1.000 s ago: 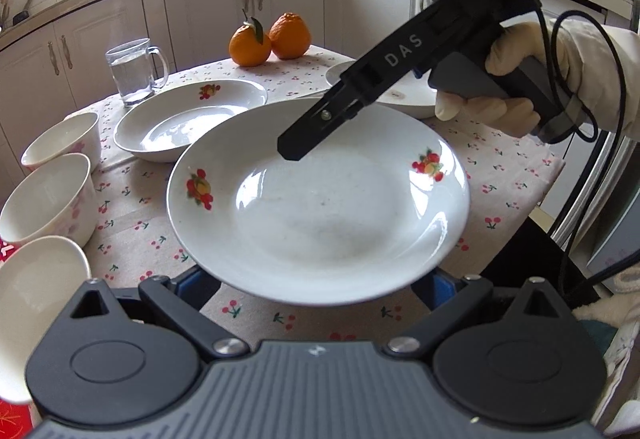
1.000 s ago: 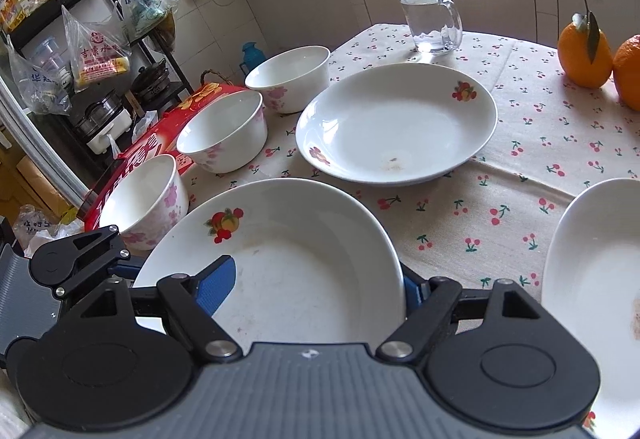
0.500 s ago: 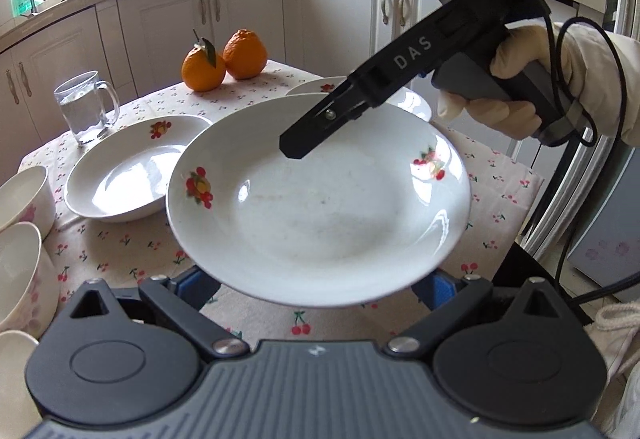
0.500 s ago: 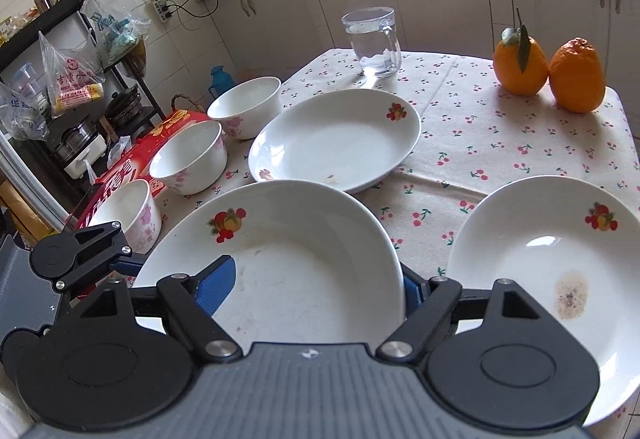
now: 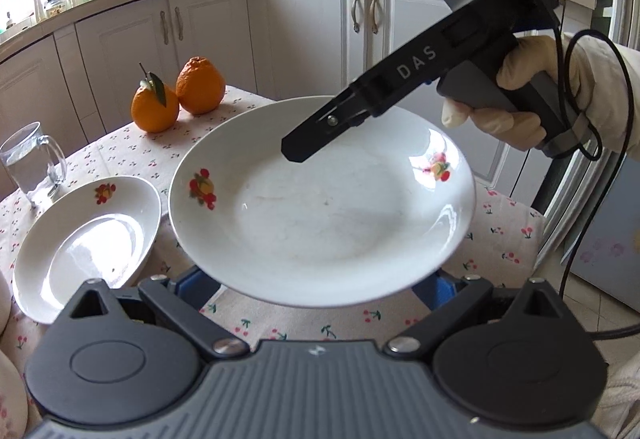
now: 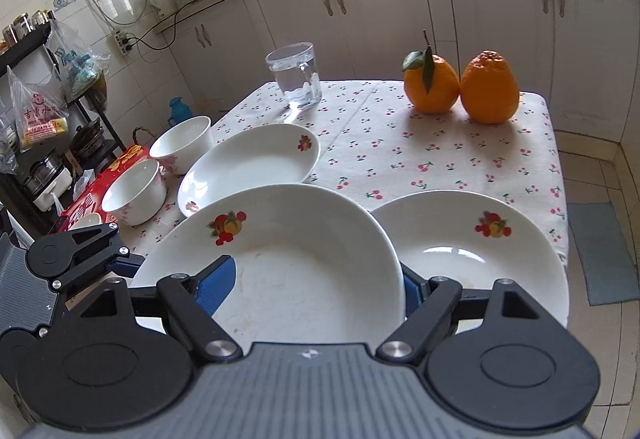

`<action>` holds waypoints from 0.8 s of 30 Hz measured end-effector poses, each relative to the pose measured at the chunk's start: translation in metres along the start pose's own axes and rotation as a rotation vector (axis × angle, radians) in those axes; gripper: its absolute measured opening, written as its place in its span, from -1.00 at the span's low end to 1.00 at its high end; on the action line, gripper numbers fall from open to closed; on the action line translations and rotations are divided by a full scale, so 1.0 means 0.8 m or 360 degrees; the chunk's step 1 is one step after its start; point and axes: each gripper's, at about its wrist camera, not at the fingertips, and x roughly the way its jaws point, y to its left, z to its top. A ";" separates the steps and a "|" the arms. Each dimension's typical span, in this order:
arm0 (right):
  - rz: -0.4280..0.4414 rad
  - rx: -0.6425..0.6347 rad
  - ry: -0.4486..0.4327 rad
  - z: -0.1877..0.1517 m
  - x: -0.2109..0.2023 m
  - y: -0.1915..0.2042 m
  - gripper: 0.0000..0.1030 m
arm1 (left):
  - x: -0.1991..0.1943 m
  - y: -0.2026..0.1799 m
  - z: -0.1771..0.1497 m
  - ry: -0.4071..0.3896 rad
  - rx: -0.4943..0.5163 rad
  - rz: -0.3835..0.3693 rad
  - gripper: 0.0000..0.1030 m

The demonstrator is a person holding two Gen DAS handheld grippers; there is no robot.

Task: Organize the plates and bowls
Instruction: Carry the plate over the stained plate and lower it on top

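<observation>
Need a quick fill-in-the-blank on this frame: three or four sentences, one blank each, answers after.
1. The lifted white fruit-print plate is carried by ____ grippers at once.
2. The two oranges stand side by side; the one with a green ____ is nearer the clear glass mug.
3. On the cherry-print tablecloth, ____ white fruit-print plates lie flat.
4. The glass mug holds ____.

Missing words: two; leaf; two; water

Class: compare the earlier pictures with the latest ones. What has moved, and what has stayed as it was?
The held plate, gripped by both the left gripper and the right gripper, has travelled rightward across the table to beside the right-hand plate. Both grips are unchanged; oranges, glass mug and bowls stayed put.
</observation>
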 end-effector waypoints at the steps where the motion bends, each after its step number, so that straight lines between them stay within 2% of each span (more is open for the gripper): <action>1: -0.0009 0.0008 -0.0005 0.001 -0.001 -0.005 0.67 | 0.004 -0.001 0.003 0.0001 0.0004 -0.0003 0.93; 10: -0.0069 0.0063 -0.0044 0.000 -0.006 -0.044 0.67 | 0.040 0.000 0.029 -0.0003 -0.0004 -0.0007 0.93; 24: -0.0067 0.0155 -0.0091 -0.008 0.001 -0.086 0.67 | 0.076 0.002 0.049 0.0026 0.0047 0.0029 0.93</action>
